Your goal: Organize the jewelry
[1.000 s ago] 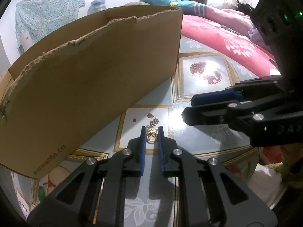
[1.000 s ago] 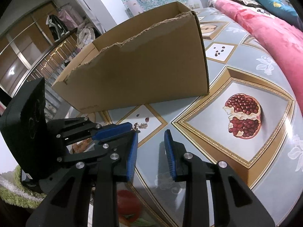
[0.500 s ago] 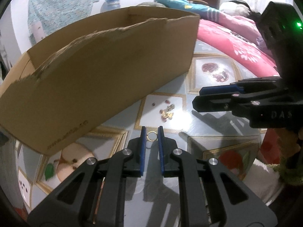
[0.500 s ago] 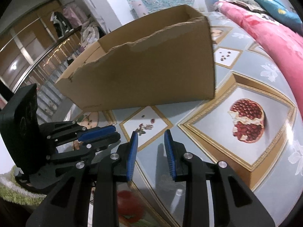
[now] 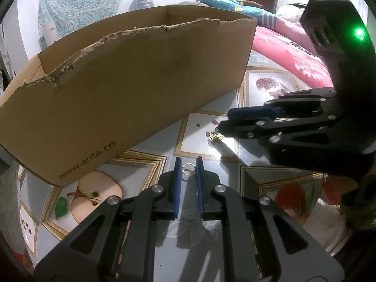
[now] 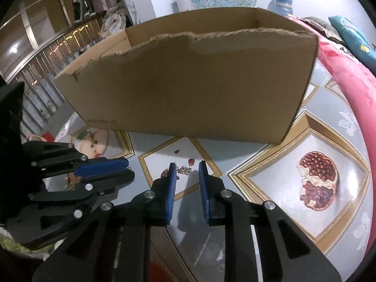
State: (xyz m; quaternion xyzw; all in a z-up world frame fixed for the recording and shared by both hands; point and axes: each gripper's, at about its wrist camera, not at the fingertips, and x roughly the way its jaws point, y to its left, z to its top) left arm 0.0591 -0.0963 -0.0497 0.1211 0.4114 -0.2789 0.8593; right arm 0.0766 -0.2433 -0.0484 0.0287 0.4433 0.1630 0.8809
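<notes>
My left gripper (image 5: 187, 164) is shut on a small gold ring (image 5: 188, 169) and holds it above the table, in front of the open cardboard box (image 5: 131, 87). A small heap of gold jewelry (image 5: 215, 137) lies on the table beyond it, just left of my right gripper's fingertips (image 5: 225, 123). In the right wrist view my right gripper (image 6: 187, 171) is open and empty, hovering just short of that jewelry (image 6: 184, 169). The left gripper (image 6: 103, 166) shows at the left, and the box (image 6: 188, 89) stands behind.
The table (image 6: 270, 155) has a glossy cloth printed with fruit pictures. Pink bedding (image 5: 289, 54) lies at the right behind it. A railing and hanging clothes (image 6: 82, 4) are at the far left of the room.
My left gripper has lifted the gold ring off the jewelry heap and pulled back and up. My right gripper has moved in toward the heap that remains on the table.
</notes>
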